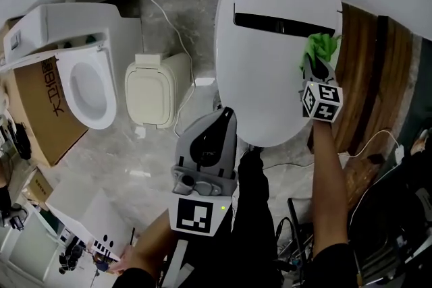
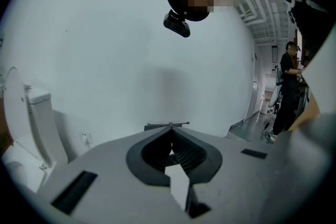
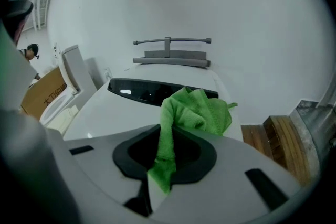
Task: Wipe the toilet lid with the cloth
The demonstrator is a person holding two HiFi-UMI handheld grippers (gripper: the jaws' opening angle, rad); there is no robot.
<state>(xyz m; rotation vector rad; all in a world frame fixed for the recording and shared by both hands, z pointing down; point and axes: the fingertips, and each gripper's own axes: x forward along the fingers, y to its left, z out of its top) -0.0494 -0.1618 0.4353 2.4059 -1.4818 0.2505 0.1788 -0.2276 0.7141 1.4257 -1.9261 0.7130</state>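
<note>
Wiping well from this spot means, as I judge it, keeping the cloth (image 1: 322, 45) flat and pressed, not dabbing with a bunched corner. My right gripper (image 1: 316, 63) has its jaws closed tight on a fold of the green cloth, and the loose bulk spills forward past the tips. It sits at about 2 o'clock on the white toilet lid (image 1: 270, 71), just below the dark strip (image 1: 283, 23) near the hinge end.

I would tilt the tips down so the loose bulk spreads on the plastic. Then I would draw long overlapping strokes toward 9 o'clock, working row by row down to the front edge at 6 o'clock. The lid curves off at its rim, so I would ease the angle there to keep contact. I would also stay clear of the wooden planks (image 1: 368, 77) at 3 o'clock.

My left gripper (image 1: 226, 119) hangs off the lid near 7 o'clock, jaws together on nothing, and need not join in.
</note>
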